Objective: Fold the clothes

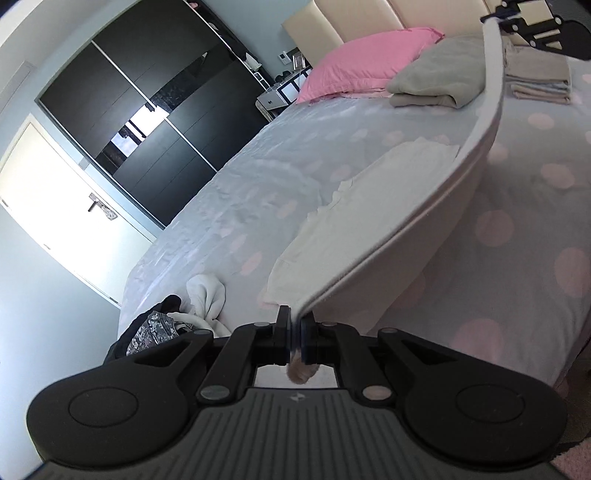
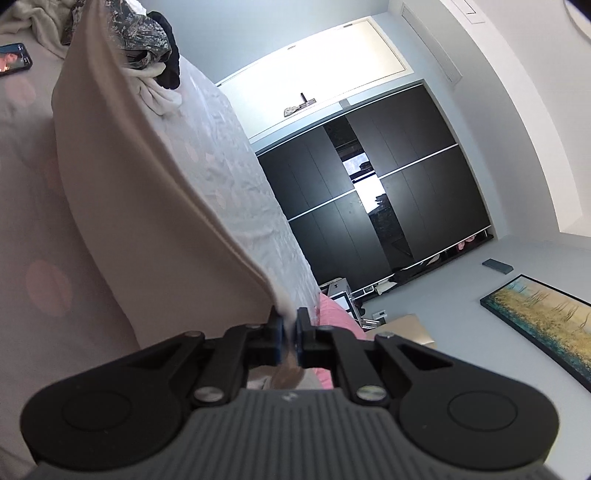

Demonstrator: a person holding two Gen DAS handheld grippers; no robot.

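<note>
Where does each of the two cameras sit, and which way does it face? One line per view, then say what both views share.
Left wrist: on the left gripper, facing along the stretched beige garment toward the pink pillow; the right gripper shows at the cloth's far end.
Right wrist: on the right gripper, facing the opposite way toward the unfolded clothes pile and phone.
Shared: the garment, spotted bedspread, dark wardrobe, clothes pile.

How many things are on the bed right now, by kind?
Pillows: 1, the pink pillow
Folded stacks: 2, grey stack and beige stack
Unfolded clothes pile: 1
Held cloth: 1
Phone: 1
Total: 6
</note>
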